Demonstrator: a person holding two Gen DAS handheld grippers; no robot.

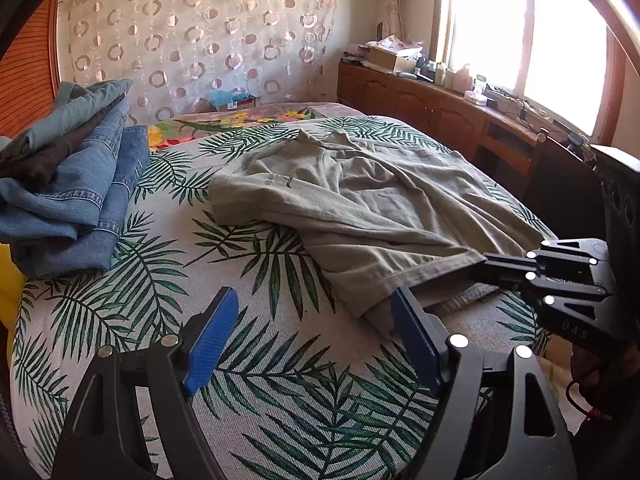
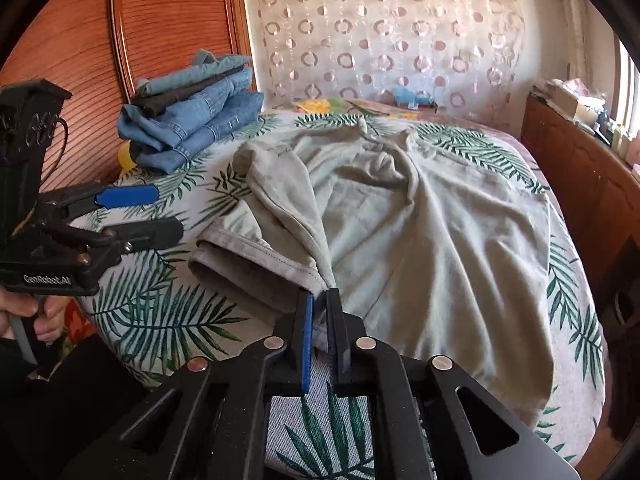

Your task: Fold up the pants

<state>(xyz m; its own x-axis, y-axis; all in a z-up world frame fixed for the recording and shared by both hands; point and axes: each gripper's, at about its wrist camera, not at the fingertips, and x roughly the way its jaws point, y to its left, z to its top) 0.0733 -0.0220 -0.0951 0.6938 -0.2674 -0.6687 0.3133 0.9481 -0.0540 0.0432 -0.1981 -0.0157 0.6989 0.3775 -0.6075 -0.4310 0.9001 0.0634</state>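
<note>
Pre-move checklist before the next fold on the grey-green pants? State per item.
1. Right gripper shut on the pants at the near hem: ok.
2. Left gripper gripping fabric: not ok, it is open, with the second leg's hem beside its right finger.
3. Pants lying flat: not ok, one leg is bunched and draped over the other.
4. Folded jeans stack apart from the pants: ok.
5. Bedspread bare near the left gripper for the fold: ok.
6. Waistband end aligned: cannot tell, it is crumpled at the far side.

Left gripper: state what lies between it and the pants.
Only bare leaf-print bedspread between the open left gripper and the pants, per the left wrist view.
</note>
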